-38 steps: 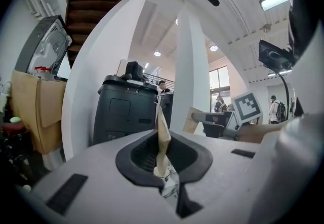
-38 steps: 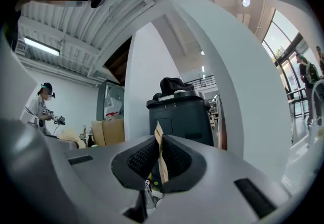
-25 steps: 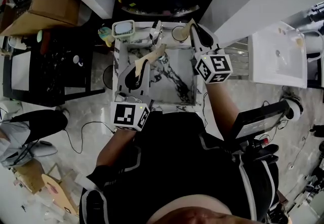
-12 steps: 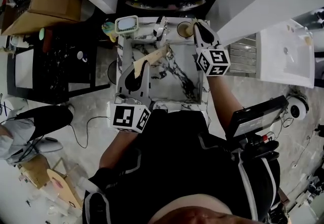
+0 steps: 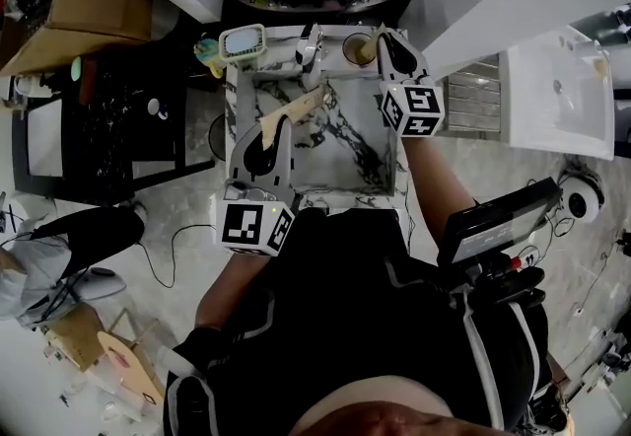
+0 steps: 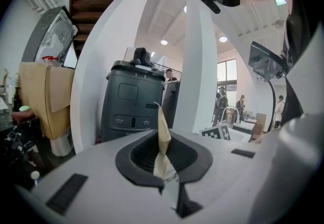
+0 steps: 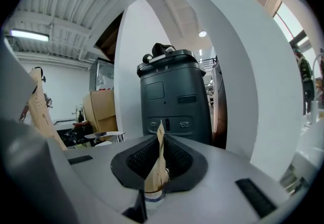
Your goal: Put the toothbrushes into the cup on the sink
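Two toothbrushes in tan paper wrappers are held, one in each gripper. My left gripper is shut on one toothbrush over the marble sink basin; the wrapper stands up between the pads. My right gripper is shut on the other toothbrush, whose end reaches the rim of the cup at the sink's back right corner. That toothbrush shows between the right pads. The cup's inside is mostly hidden.
A chrome faucet stands at the back middle of the sink, with a pale green tray at the back left corner. A cardboard box and a black rack lie left. A dark grey bin stands ahead.
The right gripper has edged with its toothbrush toward the cup at the back of the sink. The left gripper holds its place over the basin. Both grips are unchanged.
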{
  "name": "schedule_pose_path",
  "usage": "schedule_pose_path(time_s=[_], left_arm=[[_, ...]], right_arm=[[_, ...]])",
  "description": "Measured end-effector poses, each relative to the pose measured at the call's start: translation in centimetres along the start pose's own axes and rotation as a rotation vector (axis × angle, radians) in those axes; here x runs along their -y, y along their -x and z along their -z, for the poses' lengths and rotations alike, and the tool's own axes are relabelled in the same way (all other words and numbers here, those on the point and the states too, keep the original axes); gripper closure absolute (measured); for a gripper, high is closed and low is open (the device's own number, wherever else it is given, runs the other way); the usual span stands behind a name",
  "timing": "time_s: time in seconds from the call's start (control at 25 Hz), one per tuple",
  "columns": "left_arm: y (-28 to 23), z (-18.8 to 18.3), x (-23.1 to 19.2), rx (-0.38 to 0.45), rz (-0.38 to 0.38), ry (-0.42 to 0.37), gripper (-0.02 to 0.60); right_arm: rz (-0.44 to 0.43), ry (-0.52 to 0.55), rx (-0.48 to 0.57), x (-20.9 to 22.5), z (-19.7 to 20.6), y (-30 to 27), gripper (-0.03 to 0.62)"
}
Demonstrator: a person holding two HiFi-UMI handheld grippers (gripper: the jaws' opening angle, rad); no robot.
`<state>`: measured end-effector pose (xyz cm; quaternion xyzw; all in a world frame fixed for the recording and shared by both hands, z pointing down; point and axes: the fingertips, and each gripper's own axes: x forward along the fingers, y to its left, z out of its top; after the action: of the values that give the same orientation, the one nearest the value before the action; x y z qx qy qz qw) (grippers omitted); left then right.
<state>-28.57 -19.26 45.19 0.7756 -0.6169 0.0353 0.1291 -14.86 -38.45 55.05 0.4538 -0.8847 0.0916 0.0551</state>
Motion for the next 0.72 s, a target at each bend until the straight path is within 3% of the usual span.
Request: schedule_pose_path(time_s=[0.08, 0.12, 0.16, 0.28, 0.56, 0.72], left_arm=[[0.1, -0.2, 0.1, 0.005, 0.006, -0.007, 0.549], [0.1, -0.3, 0.1, 0.010, 0.009, -0.008, 0.549], [0.2, -0.4, 0.1, 0.016, 0.012, -0.002, 0.549], [0.2, -0.7, 0.0, 0.027, 0.026, 0.029, 0.549], [0.1, -1.6, 0.7, 0.059, 0.075, 0.007, 0.549], [0.1, -2.2, 1.2, 0.076, 0.112, 0.004, 0.549]], right_arm=[[0.003, 0.036, -0.023, -0.1, 0.1, 0.0, 0.545], [0.008, 0.044, -0.032, -0.1, 0.0, 0.1, 0.459], [0.015, 0.045, -0.035, 0.0, -0.1, 0.3, 0.429], [0.039, 0.046, -0.020, 0.3, -0.9, 1.1, 0.428], [0.082, 0.070, 0.033, 0.1, -4.3, 4.2, 0.428], [0.119, 0.034, 0.051, -0.1, -6.4, 6.6, 0.430]])
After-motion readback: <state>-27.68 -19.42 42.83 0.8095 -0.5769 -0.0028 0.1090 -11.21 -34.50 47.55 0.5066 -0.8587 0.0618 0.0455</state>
